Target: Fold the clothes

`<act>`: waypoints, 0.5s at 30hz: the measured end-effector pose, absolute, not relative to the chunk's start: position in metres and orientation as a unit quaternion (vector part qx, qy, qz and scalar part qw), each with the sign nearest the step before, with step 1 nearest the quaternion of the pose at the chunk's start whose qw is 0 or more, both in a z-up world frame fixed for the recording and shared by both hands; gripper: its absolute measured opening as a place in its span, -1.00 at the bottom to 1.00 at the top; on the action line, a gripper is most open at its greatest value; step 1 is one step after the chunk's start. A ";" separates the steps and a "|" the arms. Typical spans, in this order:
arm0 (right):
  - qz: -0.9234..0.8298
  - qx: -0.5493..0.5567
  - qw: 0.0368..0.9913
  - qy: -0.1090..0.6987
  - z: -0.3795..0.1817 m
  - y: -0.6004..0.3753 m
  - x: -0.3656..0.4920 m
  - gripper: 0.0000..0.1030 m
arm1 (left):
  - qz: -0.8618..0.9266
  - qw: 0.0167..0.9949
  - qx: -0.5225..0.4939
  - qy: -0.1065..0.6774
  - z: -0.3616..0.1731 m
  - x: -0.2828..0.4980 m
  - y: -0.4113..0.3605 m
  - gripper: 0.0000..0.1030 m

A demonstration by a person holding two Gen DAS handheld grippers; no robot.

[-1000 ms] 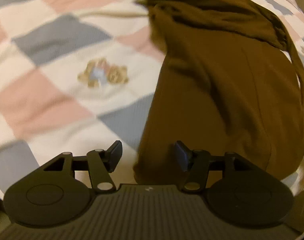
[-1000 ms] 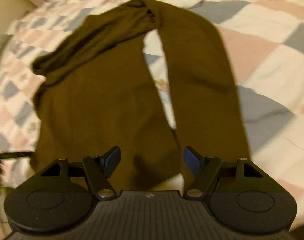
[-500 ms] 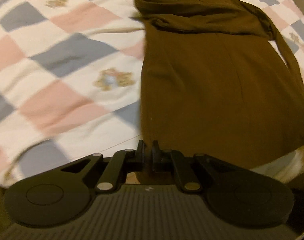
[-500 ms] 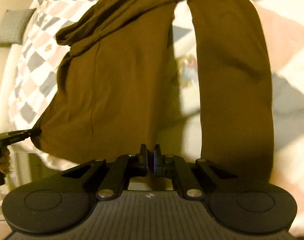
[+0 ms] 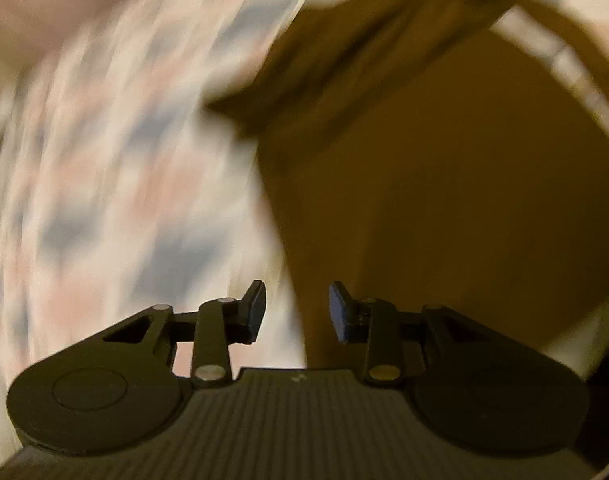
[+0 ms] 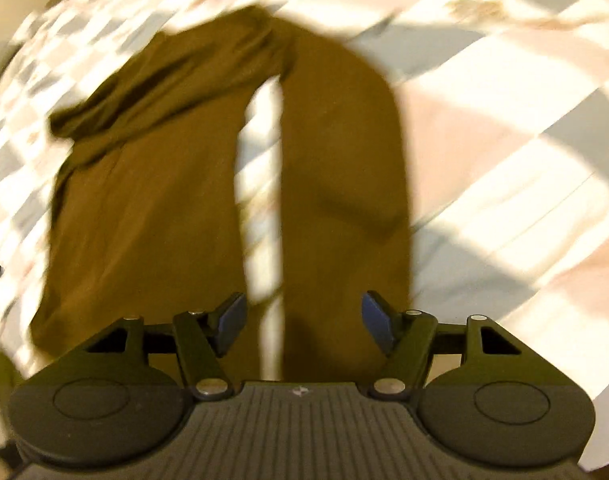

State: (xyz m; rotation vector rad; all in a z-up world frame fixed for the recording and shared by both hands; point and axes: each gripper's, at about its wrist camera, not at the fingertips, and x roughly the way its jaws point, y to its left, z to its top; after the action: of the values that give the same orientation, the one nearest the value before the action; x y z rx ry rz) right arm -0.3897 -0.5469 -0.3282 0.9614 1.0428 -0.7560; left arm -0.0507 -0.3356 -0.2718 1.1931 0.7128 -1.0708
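brown trousers spread on a checked quilt, both tongs released

nearest in the right wrist view, the right gripper fills the bottom edge, its two blue-tipped fingers spread wide with nothing between them. just past them lie the brown trousers, flat on a quilt of cream, pink and grey squares. one leg runs from 6 o'clock up to 12 o'clock, the other lies wider toward 9 o'clock, and a thin strip of quilt shows between them. the two legs meet at a bunched, darker fold near 11 o'clock. the fabric is plain, matte and olive-brown, with one soft crease across the right-hand leg.

in the left wrist view, heavily blurred, the left gripper also stands released, fingers apart and empty. the brown trousers fill the area from 1 to 5 o'clock, and the quilt smears across 8 to 11 o'clock.

half a second earlier both pairs of tongs were clenched at the near edge of the cloth; now both have let go, and both views are blurred by motion.
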 end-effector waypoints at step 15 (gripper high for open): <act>-0.406 0.490 0.664 0.391 -0.344 -0.561 -0.419 0.31 | -0.637 0.457 0.621 0.000 -0.422 -0.174 -0.556 -0.40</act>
State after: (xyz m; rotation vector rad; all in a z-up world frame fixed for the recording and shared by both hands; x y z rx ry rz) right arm -0.4191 -0.5610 -0.3437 1.1077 0.8830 -0.9179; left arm -0.1743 -0.5565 -0.4220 1.5298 -0.0002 -1.5690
